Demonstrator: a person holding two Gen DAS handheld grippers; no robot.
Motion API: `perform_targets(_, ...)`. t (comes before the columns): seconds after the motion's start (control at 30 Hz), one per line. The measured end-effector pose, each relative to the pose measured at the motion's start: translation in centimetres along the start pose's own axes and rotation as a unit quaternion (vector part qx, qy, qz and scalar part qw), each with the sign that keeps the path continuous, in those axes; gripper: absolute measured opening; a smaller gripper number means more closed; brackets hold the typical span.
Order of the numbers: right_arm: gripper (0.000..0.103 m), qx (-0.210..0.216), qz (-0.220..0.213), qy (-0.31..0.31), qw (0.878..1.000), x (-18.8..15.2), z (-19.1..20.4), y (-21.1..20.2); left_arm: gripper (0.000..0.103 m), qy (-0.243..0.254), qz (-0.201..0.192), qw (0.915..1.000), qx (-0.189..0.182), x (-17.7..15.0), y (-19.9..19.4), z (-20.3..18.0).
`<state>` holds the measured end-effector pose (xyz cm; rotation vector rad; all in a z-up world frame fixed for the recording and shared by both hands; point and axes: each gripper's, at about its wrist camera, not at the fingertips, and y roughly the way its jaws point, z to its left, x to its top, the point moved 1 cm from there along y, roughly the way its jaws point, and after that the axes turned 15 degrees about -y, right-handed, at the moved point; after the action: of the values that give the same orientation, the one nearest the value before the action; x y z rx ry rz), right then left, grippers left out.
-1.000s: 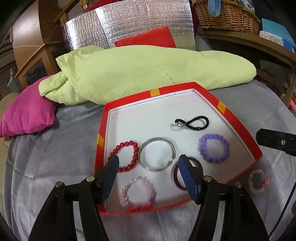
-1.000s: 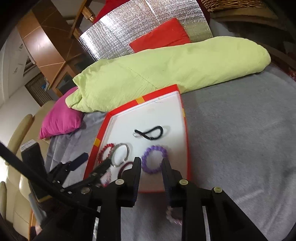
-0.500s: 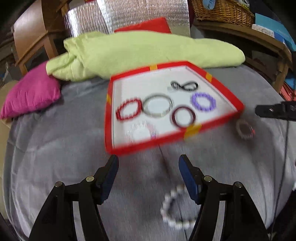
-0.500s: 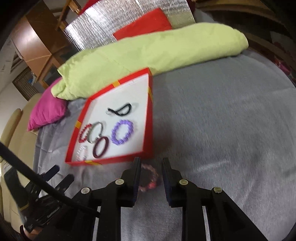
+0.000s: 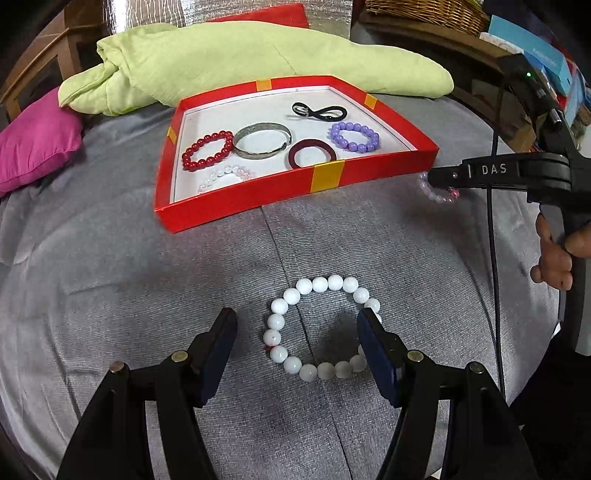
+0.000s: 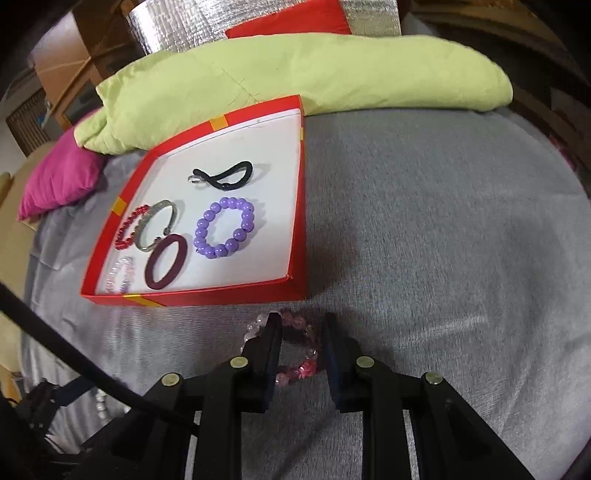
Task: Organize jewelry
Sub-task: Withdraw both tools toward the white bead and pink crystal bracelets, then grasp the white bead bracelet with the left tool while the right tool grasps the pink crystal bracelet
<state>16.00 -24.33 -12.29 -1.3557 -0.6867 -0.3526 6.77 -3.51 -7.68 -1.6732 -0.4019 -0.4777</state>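
Observation:
A white bead bracelet point(image 5: 320, 284) lies on the grey cloth. My left gripper point(image 5: 296, 314) hangs open over it, its right finger at the ring's right side. The red tray point(image 5: 258, 195) point(image 6: 221, 295) holds a red bead bracelet point(image 5: 207, 151), a silver bangle point(image 5: 263, 141), a dark red ring point(image 5: 312, 153), a purple bead bracelet point(image 5: 355, 137), a black cord point(image 5: 318, 110) and a clear bead bracelet point(image 5: 225, 175). My right gripper point(image 6: 301, 319) point(image 5: 443, 173) is closing low over a pink bead bracelet point(image 6: 295, 371) point(image 5: 439, 195). The ring's right part lies between the jaws, and its left beads show outside the left finger.
A light green quilt point(image 5: 258, 55) lies behind the tray, with a magenta pillow point(image 5: 33, 144) at the left and a red cushion point(image 6: 291, 18) against silver foil. A wicker basket point(image 5: 424, 14) stands at the back right. A person's hand point(image 5: 554, 254) holds the right gripper's handle.
The left gripper drew back from the tray and came down over the white bracelet. The right gripper sank onto the pink bracelet and its jaws narrowed.

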Motion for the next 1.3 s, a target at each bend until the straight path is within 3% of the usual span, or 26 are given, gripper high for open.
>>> perform_targets(0.13, 0.011, -0.025, -0.002, -0.027, 0.999, -0.1, 0.5, 0.1, 0.069, -0.002, 0.001, 0.9999, -0.013, 0.2, 0.3, 0.0)
perform_targets(0.3, 0.011, -0.022, -0.002, -0.032, 0.999, 0.1, 0.5, 0.2, 0.065, -0.014, -0.006, 0.9993, -0.033, 0.7, 0.4, 0.6)
perform_targets(0.37, 0.011, -0.018, -0.001, -0.028, 0.999, 0.1, 0.3, 0.3, 0.036, -0.021, -0.005, 0.9989, -0.041, 1.1, 0.6, 0.9)
perform_targets(0.53, 0.011, -0.016, -0.002, -0.027, 1.0, 0.1, 0.3, 0.1, 0.012, -0.016, -0.011, 0.9986, -0.049, 1.3, 0.7, 0.8)
perform_targets(0.7, 0.009, 0.001, -0.011, -0.027, 1.0, 0.1, 0.5, -0.4, 0.011, -0.012, -0.014, 0.9988, -0.046, 1.4, 0.5, 0.7)
perform_targets(1.0, 0.008, 0.076, -0.031, 0.004, 0.997, 0.6, 0.2, -1.3, 0.01, -0.022, -0.041, 0.9978, -0.047, 2.2, -0.9, 1.5)
perform_targets(1.3, 0.008, 0.102, -0.034, 0.019, 0.994, 0.6, 0.0, -1.4, 0.01, -0.036, -0.067, 0.9966, -0.034, 3.0, -2.0, 2.4)
